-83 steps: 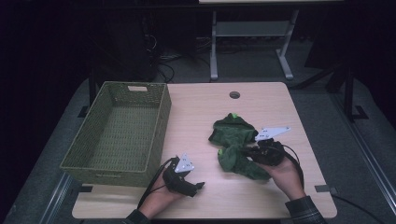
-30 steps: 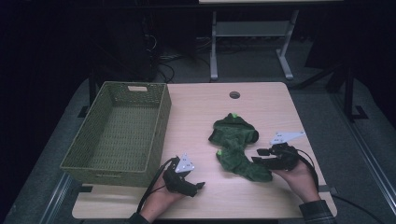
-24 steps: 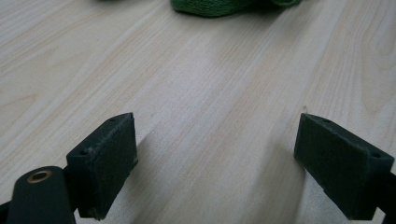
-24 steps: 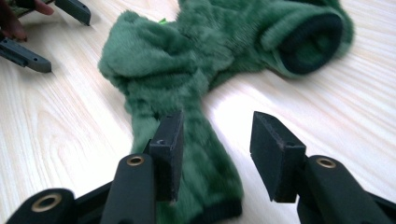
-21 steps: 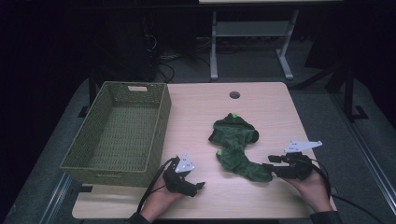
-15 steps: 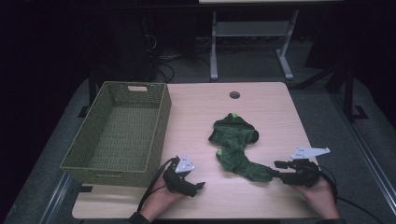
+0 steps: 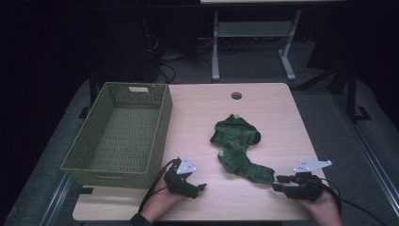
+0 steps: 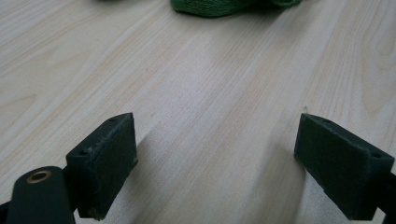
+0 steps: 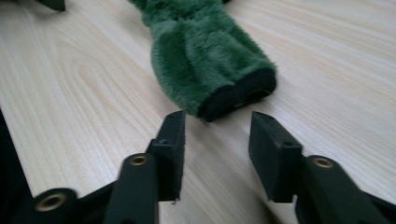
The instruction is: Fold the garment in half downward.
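Observation:
A fuzzy dark green cloth piece [image 7: 237,146] lies crumpled mid-table, with a long tail stretched toward the front right. The tail's end has a black edge [image 9: 236,95]. My right gripper [image 7: 275,183] lies low on the table just beyond that end and points at it. Its jaws [image 9: 217,140] have just been closing but stand apart, with bare wood between the pads. My left gripper [image 7: 201,188] rests near the front edge beside the basket, wide open [image 8: 215,158] over bare table, with the green cloth [image 8: 219,5] farther ahead.
A green woven basket [image 7: 162,122], with nothing in it, takes the table's left side. A round cable hole [image 7: 236,95] sits near the far edge. Beyond the table stand a metal frame's legs [image 7: 215,56] and dark floor.
My right gripper slid from on top of the cloth toward the front right corner. The cloth's tail stretched out that way, and the gripper now lies just past its end. The left gripper stayed put.

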A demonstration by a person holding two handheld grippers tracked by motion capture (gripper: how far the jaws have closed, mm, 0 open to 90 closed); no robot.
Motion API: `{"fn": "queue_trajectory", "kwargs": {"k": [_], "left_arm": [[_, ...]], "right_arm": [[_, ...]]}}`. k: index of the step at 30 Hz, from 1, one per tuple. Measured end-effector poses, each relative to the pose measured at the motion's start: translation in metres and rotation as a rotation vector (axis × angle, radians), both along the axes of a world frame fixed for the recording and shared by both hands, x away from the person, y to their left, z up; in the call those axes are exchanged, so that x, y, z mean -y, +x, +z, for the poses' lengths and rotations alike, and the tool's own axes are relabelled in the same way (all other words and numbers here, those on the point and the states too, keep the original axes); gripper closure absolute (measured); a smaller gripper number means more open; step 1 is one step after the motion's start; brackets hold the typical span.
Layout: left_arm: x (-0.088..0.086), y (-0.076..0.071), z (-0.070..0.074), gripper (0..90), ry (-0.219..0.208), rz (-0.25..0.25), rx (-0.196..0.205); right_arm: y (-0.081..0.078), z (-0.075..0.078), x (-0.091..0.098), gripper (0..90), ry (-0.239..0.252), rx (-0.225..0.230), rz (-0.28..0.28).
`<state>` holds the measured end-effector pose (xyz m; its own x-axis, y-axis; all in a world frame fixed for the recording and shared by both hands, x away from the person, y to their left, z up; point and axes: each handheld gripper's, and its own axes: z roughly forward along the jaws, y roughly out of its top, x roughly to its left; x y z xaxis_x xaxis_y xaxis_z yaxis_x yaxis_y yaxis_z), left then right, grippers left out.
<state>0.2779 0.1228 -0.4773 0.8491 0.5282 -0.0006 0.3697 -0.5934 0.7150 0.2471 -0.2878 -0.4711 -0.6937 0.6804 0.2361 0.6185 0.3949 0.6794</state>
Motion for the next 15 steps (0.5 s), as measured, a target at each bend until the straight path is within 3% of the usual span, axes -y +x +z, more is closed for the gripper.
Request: {"fn": "queue_trajectory", "kwargs": {"k": [6, 10, 15], "left_arm": [[0.0001, 0.0001, 0.0, 12.2, 0.0, 0.0, 0.0], [0.0001, 0.0001, 0.0, 12.2, 0.0, 0.0, 0.0], [0.0001, 0.0001, -0.0001, 12.2, 0.0, 0.0, 0.0]], "right_arm": [[0.0025, -0.0008, -0.0056, 66.4, 0.012, -0.011, 0.018], [0.0032, 0.0007, -0.008, 84.1, 0.006, 0.01, 0.032], [0.0018, 0.0047, -0.0043, 86.2, -0.005, 0.034, 0.024]]}}
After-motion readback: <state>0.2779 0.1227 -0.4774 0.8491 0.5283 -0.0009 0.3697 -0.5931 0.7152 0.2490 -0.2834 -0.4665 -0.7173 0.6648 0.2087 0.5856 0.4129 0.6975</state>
